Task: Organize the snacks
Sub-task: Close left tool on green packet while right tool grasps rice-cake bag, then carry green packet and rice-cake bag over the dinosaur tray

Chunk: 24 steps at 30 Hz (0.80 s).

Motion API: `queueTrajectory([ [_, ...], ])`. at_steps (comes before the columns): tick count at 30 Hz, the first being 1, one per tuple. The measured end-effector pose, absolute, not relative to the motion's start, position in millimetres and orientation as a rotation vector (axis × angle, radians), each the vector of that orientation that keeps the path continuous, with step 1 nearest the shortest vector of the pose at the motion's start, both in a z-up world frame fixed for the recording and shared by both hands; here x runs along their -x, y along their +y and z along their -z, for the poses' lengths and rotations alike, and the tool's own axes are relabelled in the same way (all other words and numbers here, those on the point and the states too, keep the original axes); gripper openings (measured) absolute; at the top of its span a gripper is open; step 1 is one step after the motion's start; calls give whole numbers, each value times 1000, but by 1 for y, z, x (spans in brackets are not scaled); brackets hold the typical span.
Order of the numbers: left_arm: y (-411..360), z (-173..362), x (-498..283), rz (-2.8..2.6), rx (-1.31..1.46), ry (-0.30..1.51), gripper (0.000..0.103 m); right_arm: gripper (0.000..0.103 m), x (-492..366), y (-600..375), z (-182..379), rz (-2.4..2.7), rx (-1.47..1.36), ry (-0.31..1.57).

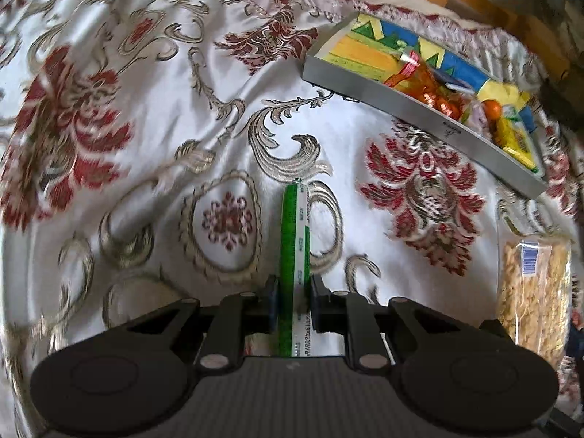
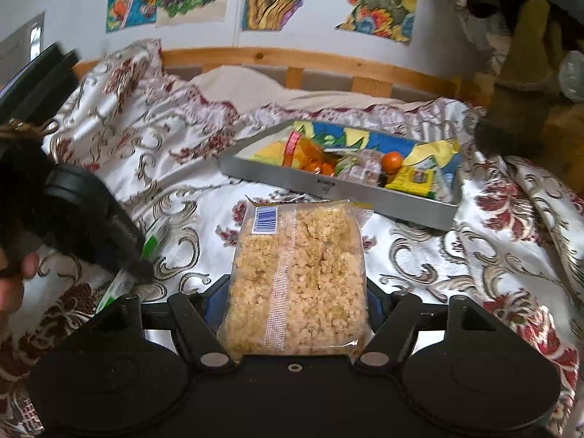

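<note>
Now, flat green packet [image 1: 293,255] pinched edgewise; clear crinkly bag [image 2: 297,284] gripped — satin bedspread [image 1: 146,127]

The left matte-black plastic hand-held gripper [image 1: 294,301] has two round flat discs at its base, angled linkage bars joined by silver pivot screws, a ribbed grey centre plate and blue-faced finger pads [image 1: 272,301]. The right black hand-held gripper [image 2: 294,308] matches it, with one small silver-ringed hole in its centre plate.

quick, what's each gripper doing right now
left gripper: shut on a thin green-and-white flat packet, held edge-on.
right gripper: shut on a clear bag of pale crumbly snack pieces.
</note>
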<state>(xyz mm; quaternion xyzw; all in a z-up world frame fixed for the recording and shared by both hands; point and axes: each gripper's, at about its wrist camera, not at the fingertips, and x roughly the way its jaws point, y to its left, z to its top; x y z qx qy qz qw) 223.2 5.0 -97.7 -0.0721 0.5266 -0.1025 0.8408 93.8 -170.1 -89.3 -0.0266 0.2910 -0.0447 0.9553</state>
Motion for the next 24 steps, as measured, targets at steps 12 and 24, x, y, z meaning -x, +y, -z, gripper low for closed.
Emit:
queueTrajectory([
  [12,1,58,-172,395,272,944,18,72,-59,-187,70,108,-67,484],
  [24,-7,18,-140,411,247,751,18,73,-50,-198,32,25,-137,477],
])
